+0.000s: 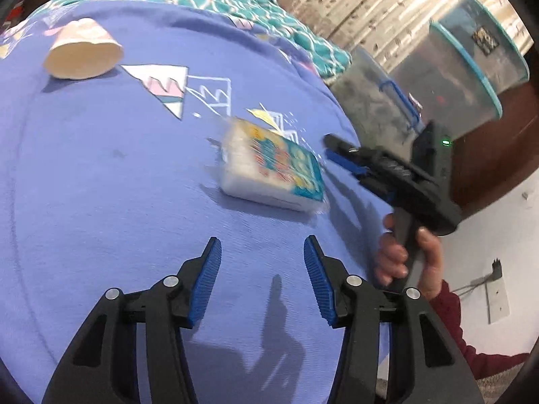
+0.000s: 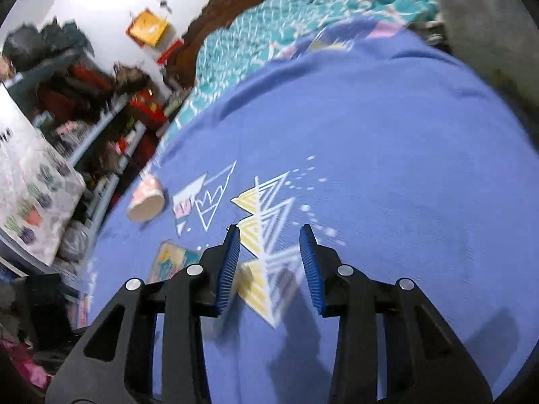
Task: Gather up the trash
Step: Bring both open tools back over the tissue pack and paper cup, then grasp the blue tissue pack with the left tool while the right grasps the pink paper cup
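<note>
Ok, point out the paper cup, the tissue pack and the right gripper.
paper cup (image 1: pixel 82 50), left wrist view, on its side wall.
tissue pack (image 1: pixel 271 165), left wrist view, printed top face.
right gripper (image 2: pixel 269 262), right wrist view, between its fingertips.

The left gripper (image 1: pixel 262 252) points forward and down, its blue pads (image 1: pixel 206 281) standing apart with nothing between them. Ahead of it and to its right, a hand (image 1: pixel 409 259) in a dark red sleeve (image 1: pixel 451 306) grips the handle of the right gripper (image 2: pixel 269 235). That gripper's jaws also stand apart and hold nothing, its pads (image 2: pixel 311 269) angled down.
</note>
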